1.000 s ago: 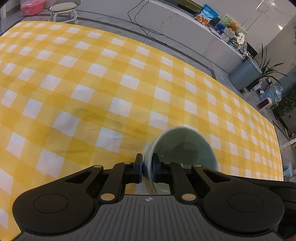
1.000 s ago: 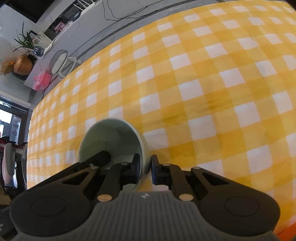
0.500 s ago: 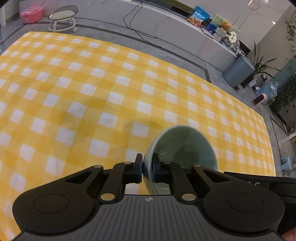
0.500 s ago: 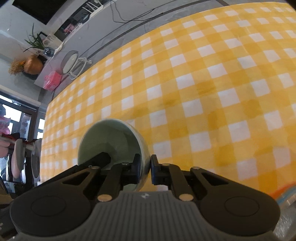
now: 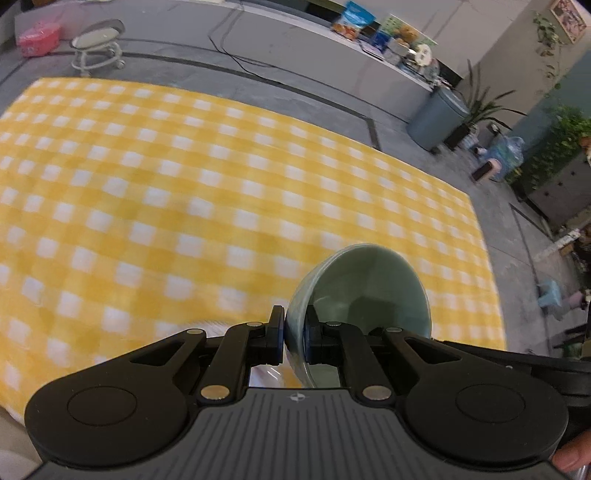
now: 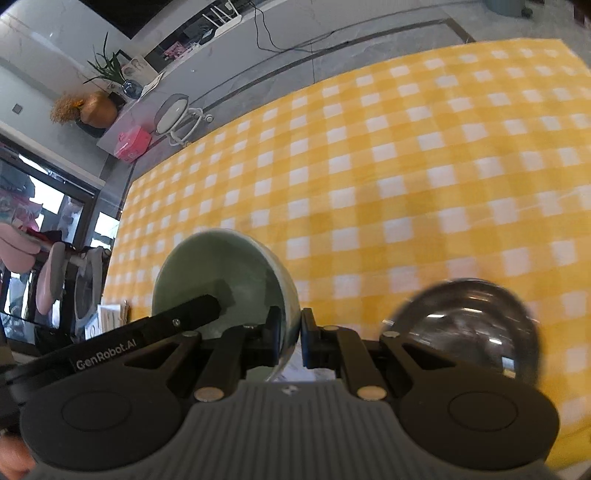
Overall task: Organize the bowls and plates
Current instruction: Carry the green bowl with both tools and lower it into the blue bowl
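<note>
The green bowl (image 5: 360, 284) hangs in the air above the yellow checked tablecloth (image 5: 184, 192), gripped from two sides at once: the left gripper (image 5: 294, 334) is clamped on one part of its rim, one finger outside the wall and one inside, and the right gripper (image 6: 291, 334) pinches the opposite part of the rim the same way. From the right wrist view the bowl (image 6: 221, 273) shows its pale inside, with a finger of the left gripper (image 6: 207, 308) reaching down into it. Just to the right of that, low over the cloth (image 6: 406, 166), sits a dark, shiny glass bowl (image 6: 469, 325), blurred and partly hidden behind the gripper body. Beyond the cloth lie grey floor, a small wheeled stool (image 5: 98, 46) and a pink box (image 5: 38, 33)
</note>
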`<state>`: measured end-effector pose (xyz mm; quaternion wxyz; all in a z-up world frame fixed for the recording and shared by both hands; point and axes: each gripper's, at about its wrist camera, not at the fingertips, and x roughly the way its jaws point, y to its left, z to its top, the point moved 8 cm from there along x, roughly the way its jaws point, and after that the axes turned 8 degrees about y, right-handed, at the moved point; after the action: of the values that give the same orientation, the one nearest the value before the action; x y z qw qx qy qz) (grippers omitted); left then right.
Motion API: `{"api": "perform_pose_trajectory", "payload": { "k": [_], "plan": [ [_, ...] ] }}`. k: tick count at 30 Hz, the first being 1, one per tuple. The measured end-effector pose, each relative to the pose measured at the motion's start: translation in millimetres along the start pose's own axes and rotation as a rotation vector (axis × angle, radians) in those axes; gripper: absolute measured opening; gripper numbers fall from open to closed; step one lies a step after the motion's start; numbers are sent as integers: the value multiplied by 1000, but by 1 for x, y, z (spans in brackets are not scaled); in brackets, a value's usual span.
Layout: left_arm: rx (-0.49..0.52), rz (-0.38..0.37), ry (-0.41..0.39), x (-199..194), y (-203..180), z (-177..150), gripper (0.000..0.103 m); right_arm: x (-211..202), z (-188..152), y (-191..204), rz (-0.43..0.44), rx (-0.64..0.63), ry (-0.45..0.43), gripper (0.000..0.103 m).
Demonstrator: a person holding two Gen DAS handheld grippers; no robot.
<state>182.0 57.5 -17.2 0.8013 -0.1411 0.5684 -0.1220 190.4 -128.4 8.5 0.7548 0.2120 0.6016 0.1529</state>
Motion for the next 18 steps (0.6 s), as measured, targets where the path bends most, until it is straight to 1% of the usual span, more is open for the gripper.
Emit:
{"api": "perform_pose_trajectory", "payload": {
  "k": [2,6,10,14,18],
  "plan": [
    [10,-23,16,-1,-17,-9,10,-17,-5,-10,-18,-13,-12,8],
    [56,-42,36,4,-49,-25,10,-45,-16,-36,-52,-20,-29,6],
    [85,-62,75,23,-73,-39,10,-64,-26,-68,-67,29,-60,6],
    [105,-53,128,48,-83,-51,9,-63,-45,-98,-85,78,-93,6],
    [110,-22,175,70,-86,-57,9,-46,-57,-121,-61,142,-95,6]
  ]
}}
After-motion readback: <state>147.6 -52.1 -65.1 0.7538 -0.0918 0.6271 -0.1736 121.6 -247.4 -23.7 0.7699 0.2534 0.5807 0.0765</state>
